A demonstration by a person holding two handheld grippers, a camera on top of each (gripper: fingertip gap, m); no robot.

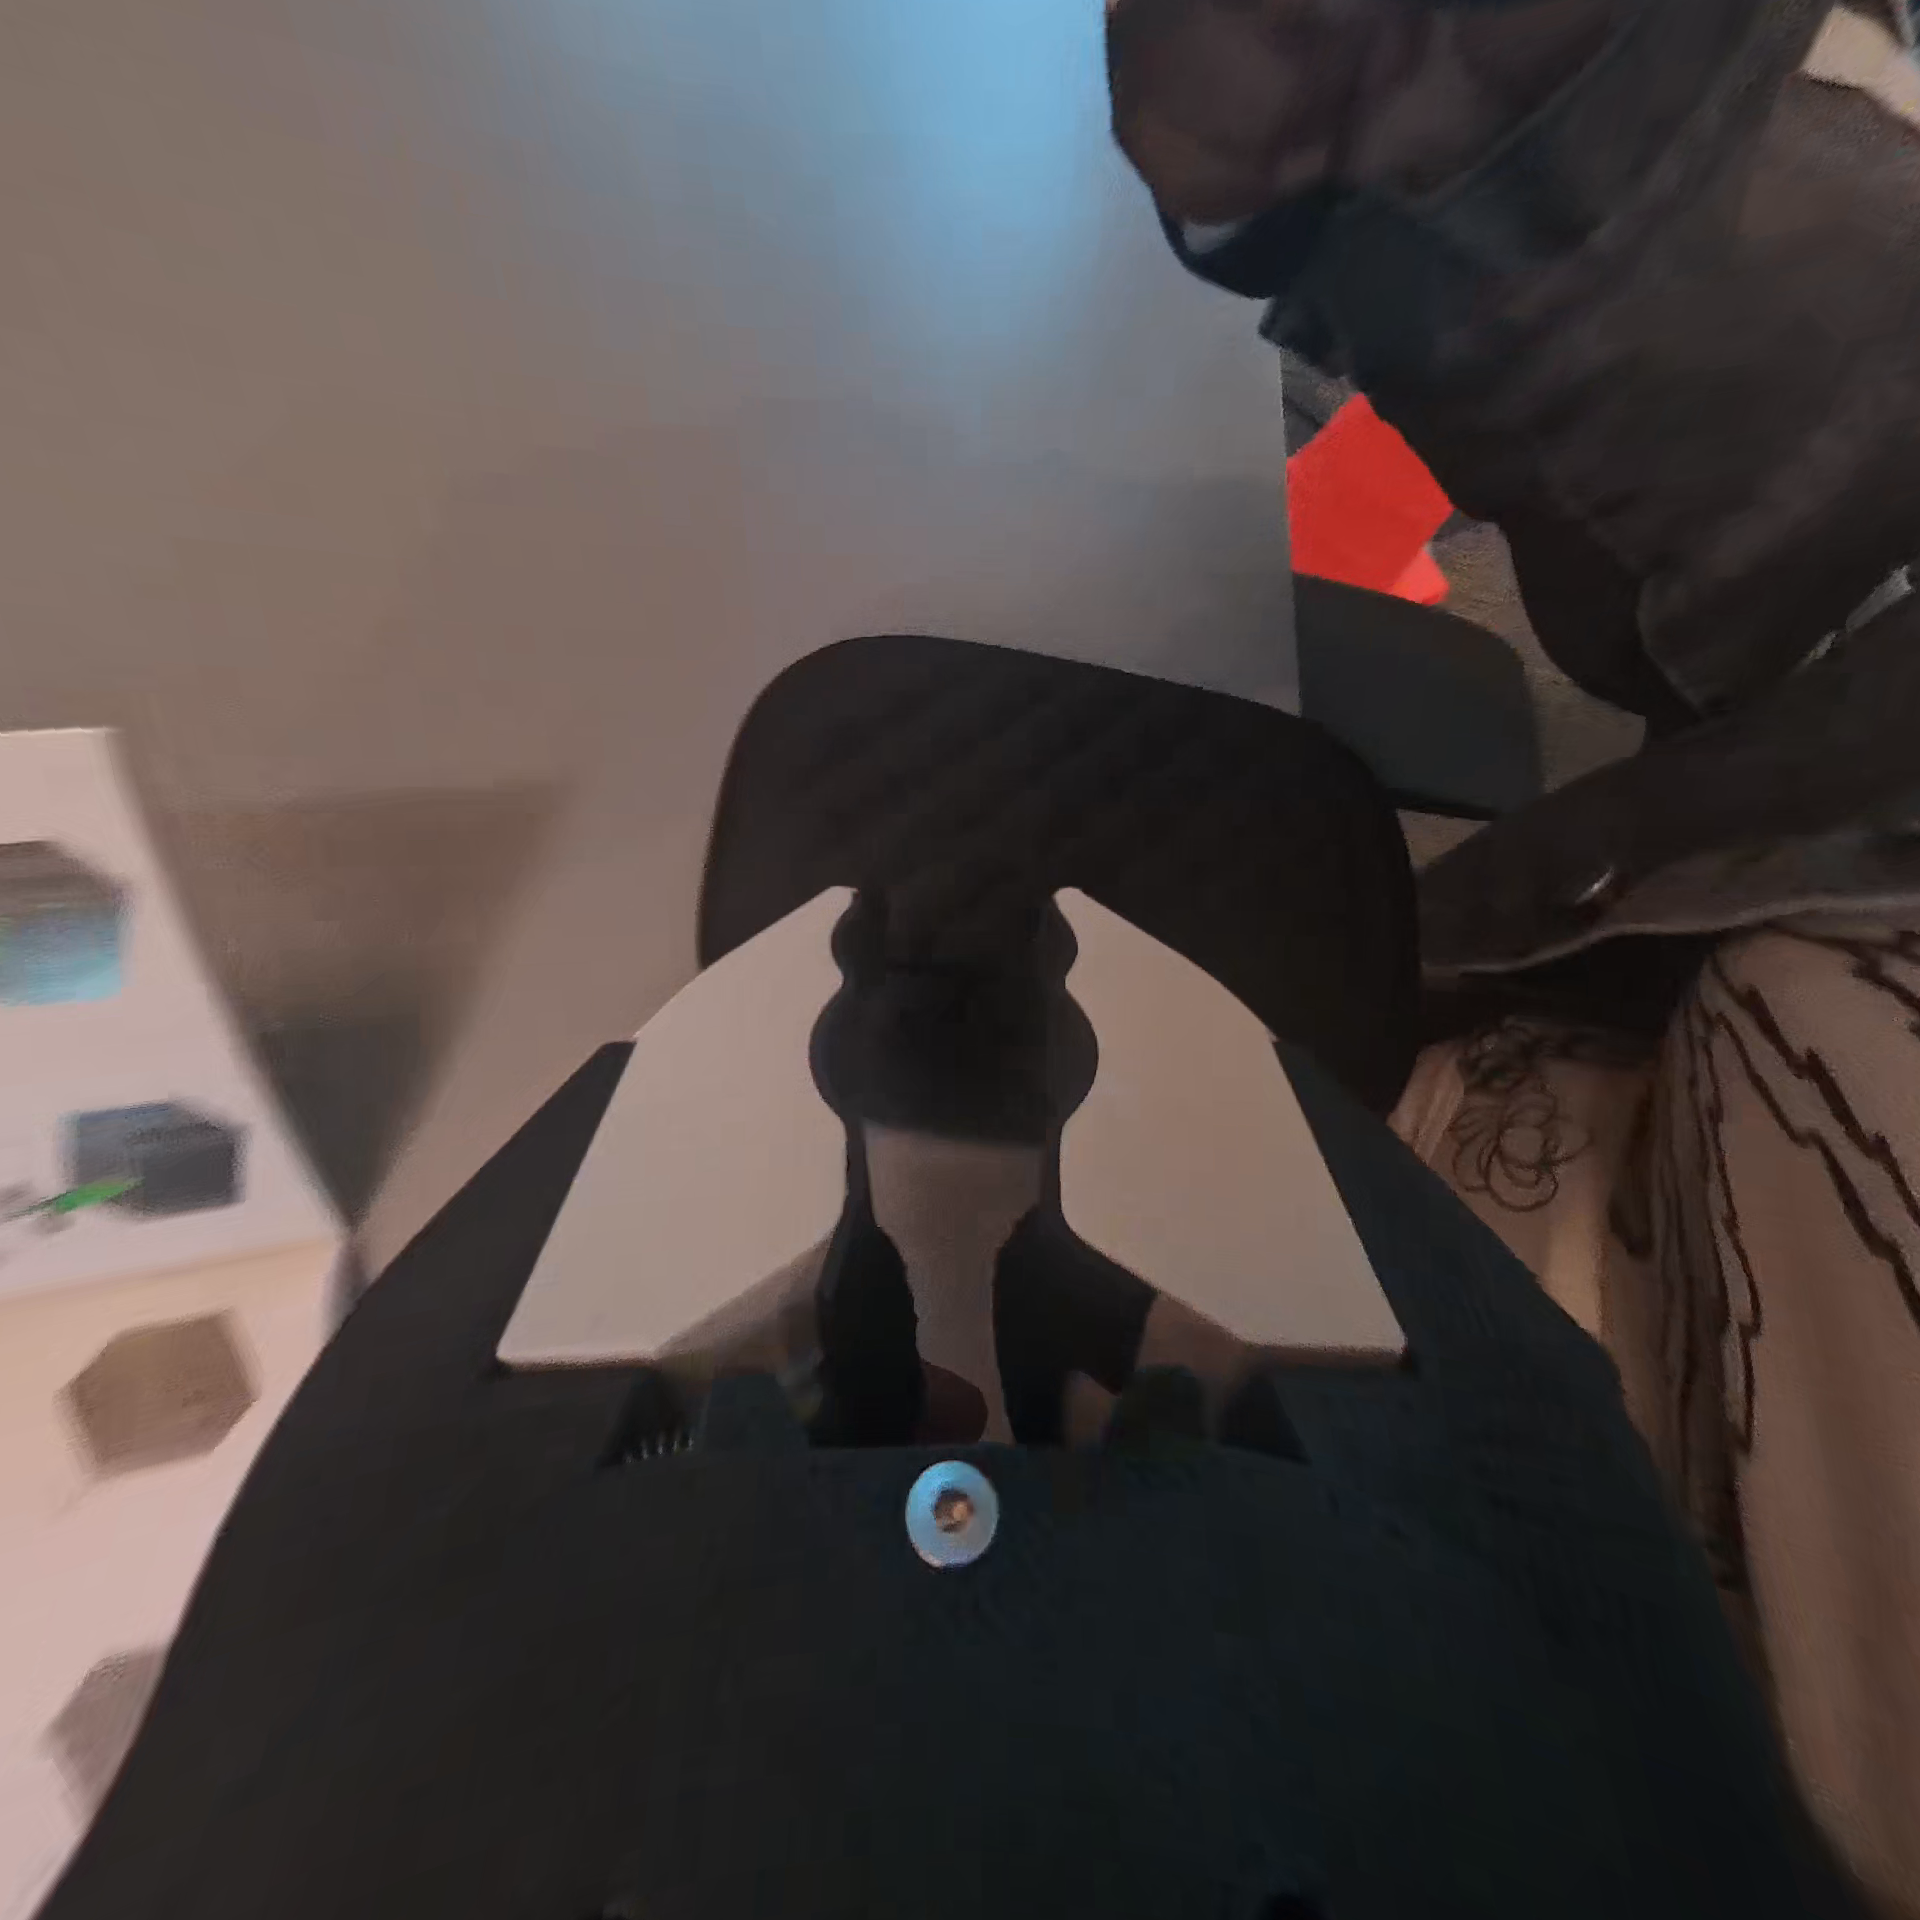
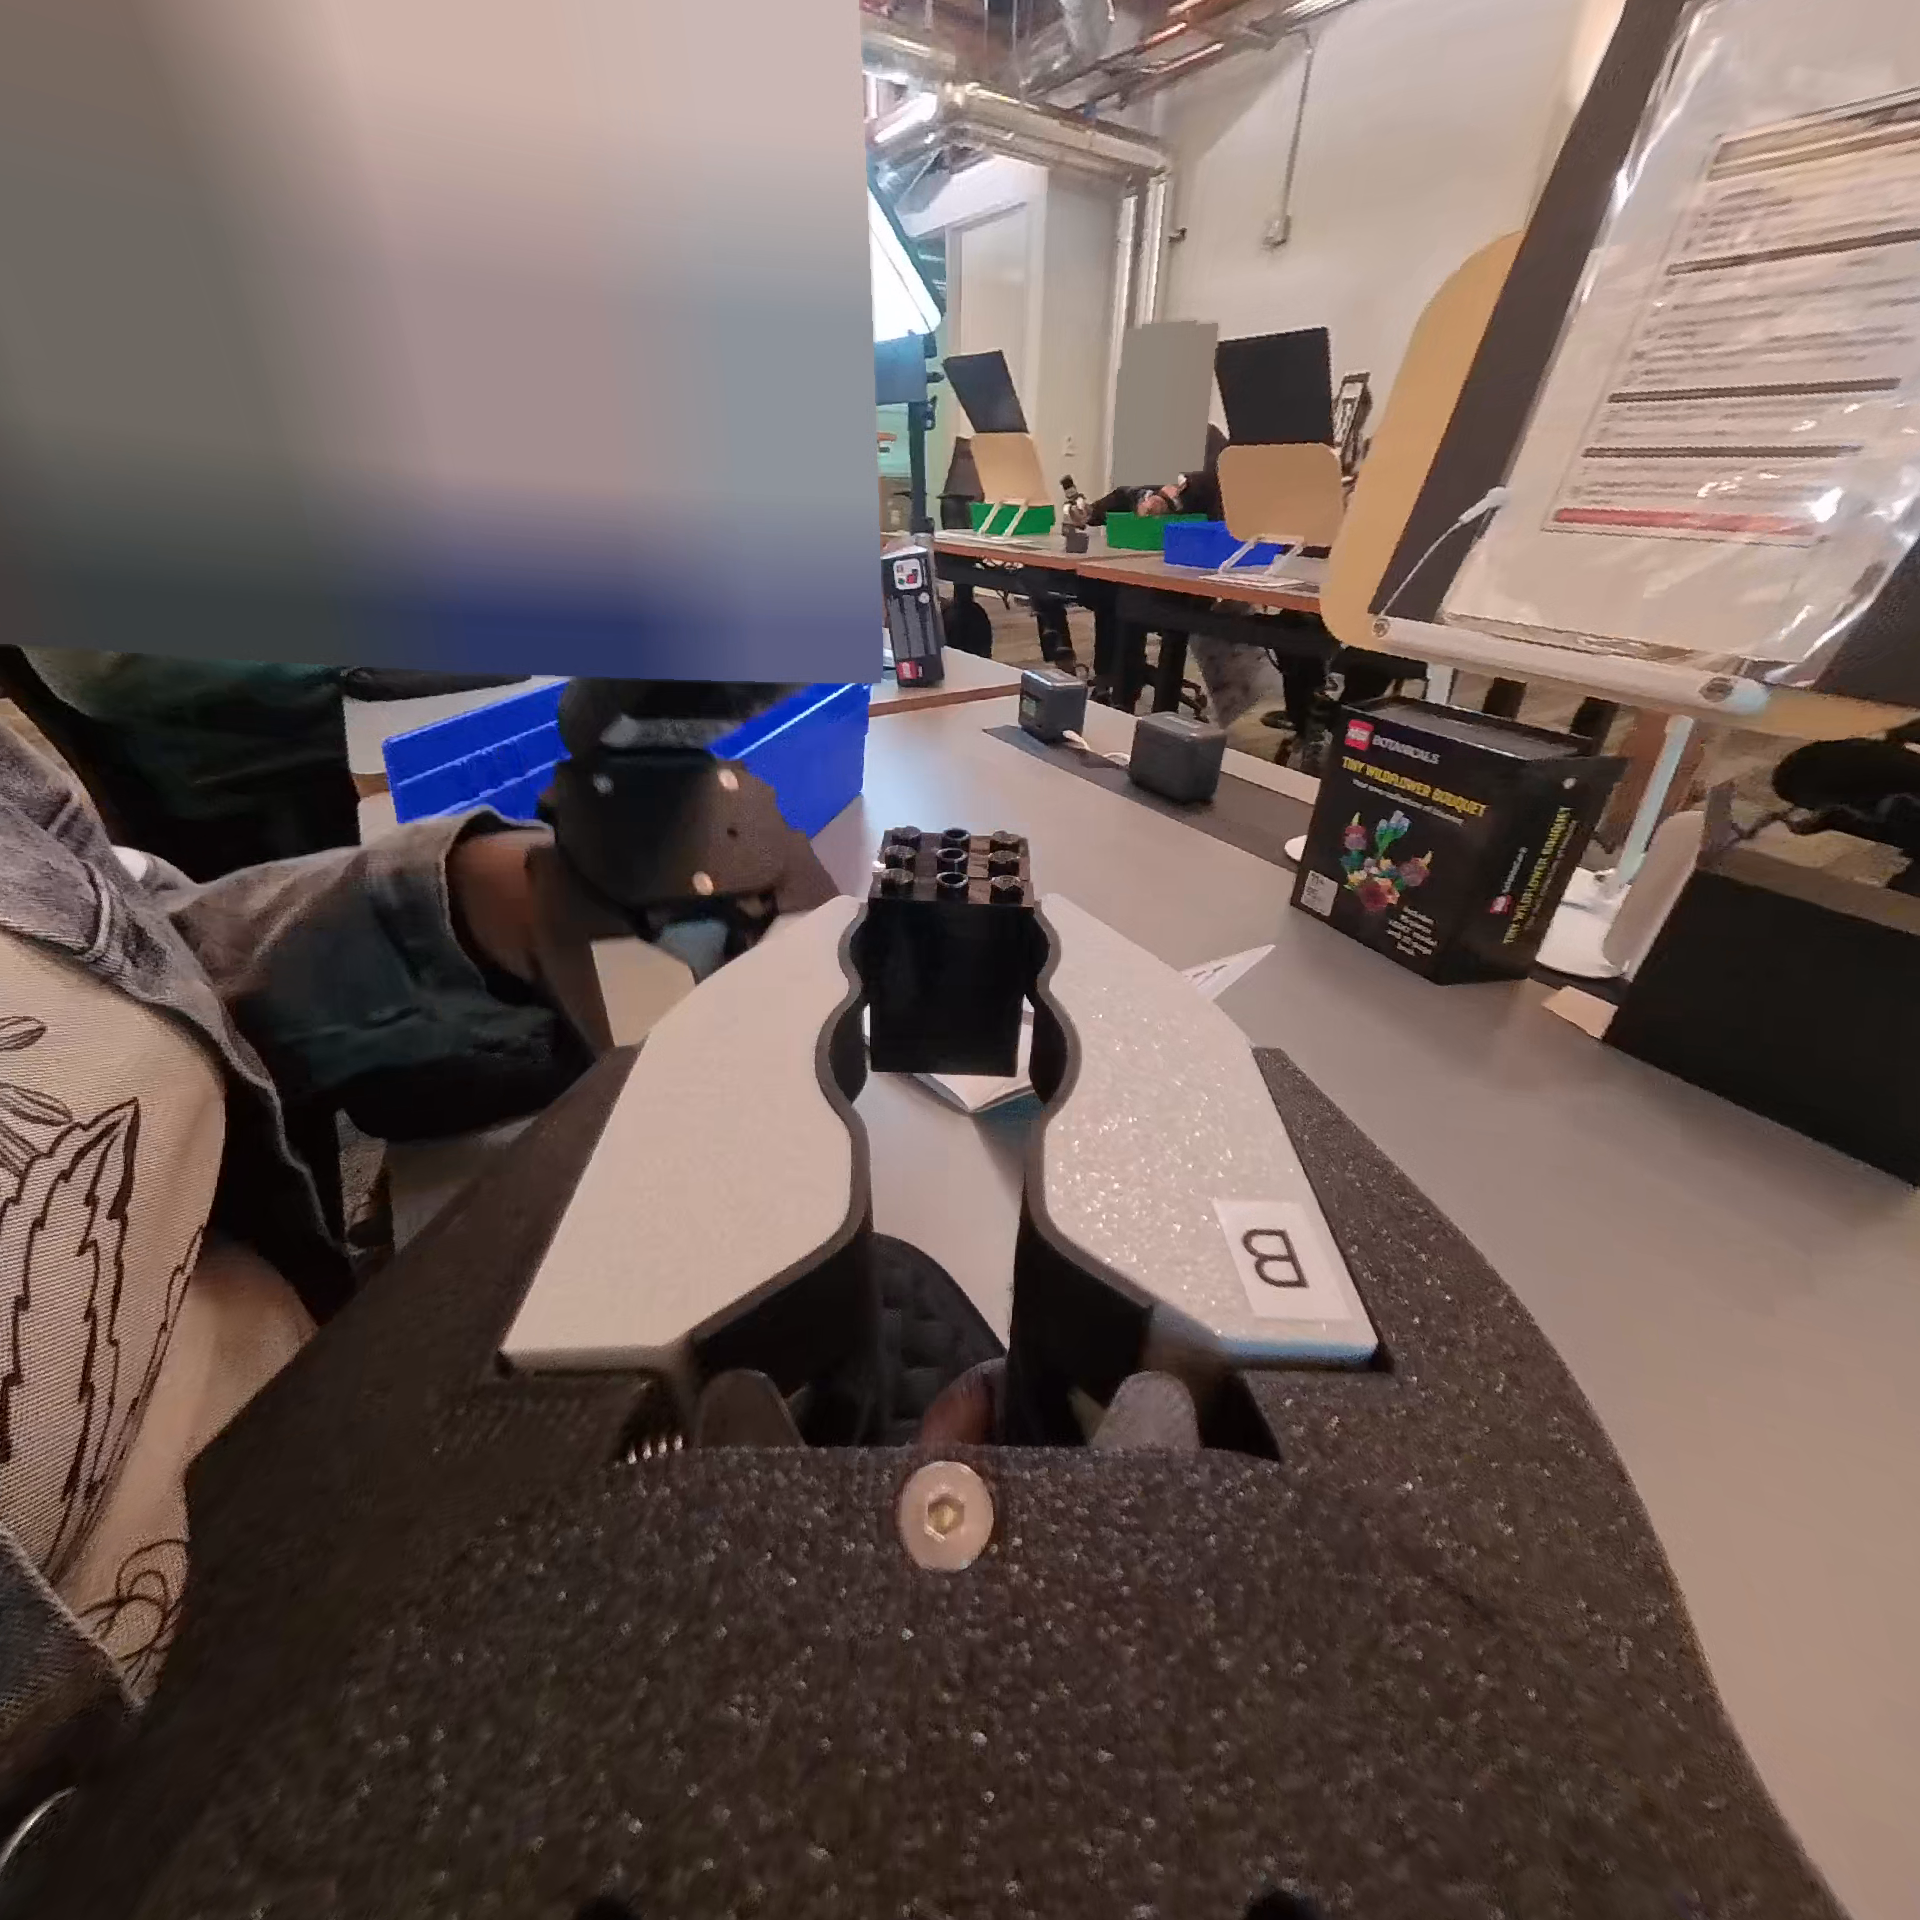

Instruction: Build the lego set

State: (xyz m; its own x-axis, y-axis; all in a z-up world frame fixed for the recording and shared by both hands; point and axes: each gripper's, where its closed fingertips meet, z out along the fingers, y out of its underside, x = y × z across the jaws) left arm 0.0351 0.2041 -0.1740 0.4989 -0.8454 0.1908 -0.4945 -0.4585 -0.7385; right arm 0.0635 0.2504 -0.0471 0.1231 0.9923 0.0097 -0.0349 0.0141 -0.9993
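Note:
My right gripper is shut on a black lego block with studs on top, held upright above the grey table. My left gripper points up past a black chair back. Its jaws stand close together with a dark mass between the tips, and the blur hides whether that is a piece or the chair behind. The left gripper also shows in the right wrist view, held in a hand beyond the right gripper's left finger. A black lego set box stands on the table at the right.
A blue bin sits behind the left gripper. An instruction sheet on a stand rises at the right, with two small grey devices near it. Paper lies under the block. The person's sleeve and patterned clothing are close by. The tips of one gripper are about 12 cm away from the tips of the other.

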